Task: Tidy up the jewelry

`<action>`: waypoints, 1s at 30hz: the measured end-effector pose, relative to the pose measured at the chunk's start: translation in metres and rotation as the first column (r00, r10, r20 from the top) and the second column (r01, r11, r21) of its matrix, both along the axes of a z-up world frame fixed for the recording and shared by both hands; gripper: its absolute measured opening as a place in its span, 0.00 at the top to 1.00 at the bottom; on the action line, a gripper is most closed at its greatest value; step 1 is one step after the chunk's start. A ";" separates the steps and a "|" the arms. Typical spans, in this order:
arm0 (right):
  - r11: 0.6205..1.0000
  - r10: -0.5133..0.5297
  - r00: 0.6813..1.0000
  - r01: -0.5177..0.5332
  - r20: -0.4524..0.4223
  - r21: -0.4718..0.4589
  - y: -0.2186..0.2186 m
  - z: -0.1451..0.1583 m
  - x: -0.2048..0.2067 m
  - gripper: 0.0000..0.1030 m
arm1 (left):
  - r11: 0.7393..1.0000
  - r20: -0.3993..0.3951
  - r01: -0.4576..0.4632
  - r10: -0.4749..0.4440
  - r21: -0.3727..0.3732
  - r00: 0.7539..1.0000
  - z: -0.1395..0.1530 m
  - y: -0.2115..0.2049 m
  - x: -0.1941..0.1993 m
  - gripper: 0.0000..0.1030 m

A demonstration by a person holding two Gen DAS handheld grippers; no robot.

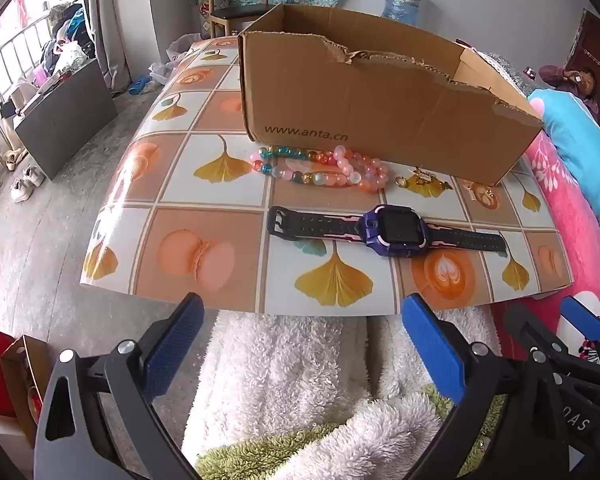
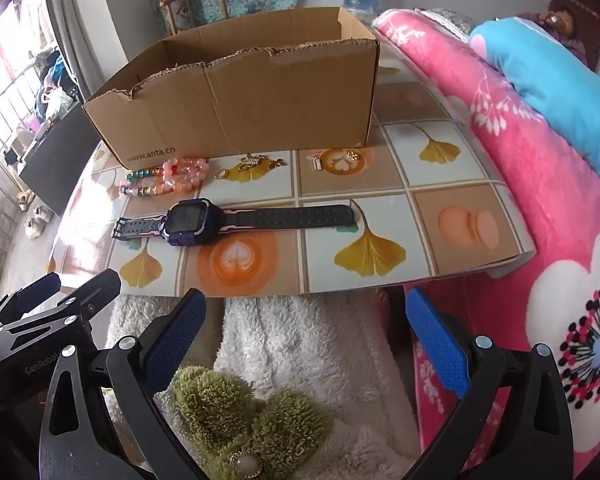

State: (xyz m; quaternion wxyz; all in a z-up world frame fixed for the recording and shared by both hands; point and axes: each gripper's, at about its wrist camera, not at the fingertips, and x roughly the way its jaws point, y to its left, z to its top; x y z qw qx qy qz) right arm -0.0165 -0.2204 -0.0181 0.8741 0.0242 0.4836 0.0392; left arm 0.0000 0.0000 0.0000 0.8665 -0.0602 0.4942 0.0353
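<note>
Hovering short of the near table edge, the left gripper (image 1: 302, 346) & right gripper (image 2: 306, 342) both have blue-padded fingers spread wide, holding nothing. The torn brown cardboard box (image 1: 380, 108) w/ "www.anta.cn" print stands on the tile-pattern tabletop (image 1: 203, 252). Just in front of the box: pink, orange & teal bead bracelets (image 1: 324, 170), touching each other; small gold trinkets (image 2: 251, 166) beside them, also in front of the box. The purple kids' smartwatch w/ black strap (image 1: 388, 232) lies flat, further out from the box, nearer the grippers.

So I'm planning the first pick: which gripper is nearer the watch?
Left, slightly. The watch lies ahead of the left gripper; from the right gripper it sits ahead and leftward. Both are open, short of the table.
</note>
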 end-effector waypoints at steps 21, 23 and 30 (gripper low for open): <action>1.000 0.000 1.000 0.000 0.003 0.006 -0.006 -0.001 -0.003 0.07 | 1.000 0.007 -0.003 0.003 0.003 1.000 0.002 -0.001 -0.003 0.05; 1.000 0.000 1.000 0.000 0.003 0.008 -0.006 -0.001 -0.004 0.07 | 1.000 0.008 -0.003 0.003 0.004 1.000 0.002 0.000 -0.003 0.05; 1.000 0.001 1.000 -0.001 0.001 0.007 -0.006 -0.001 -0.005 0.07 | 1.000 0.014 -0.009 0.009 0.005 1.000 0.002 0.002 -0.007 0.05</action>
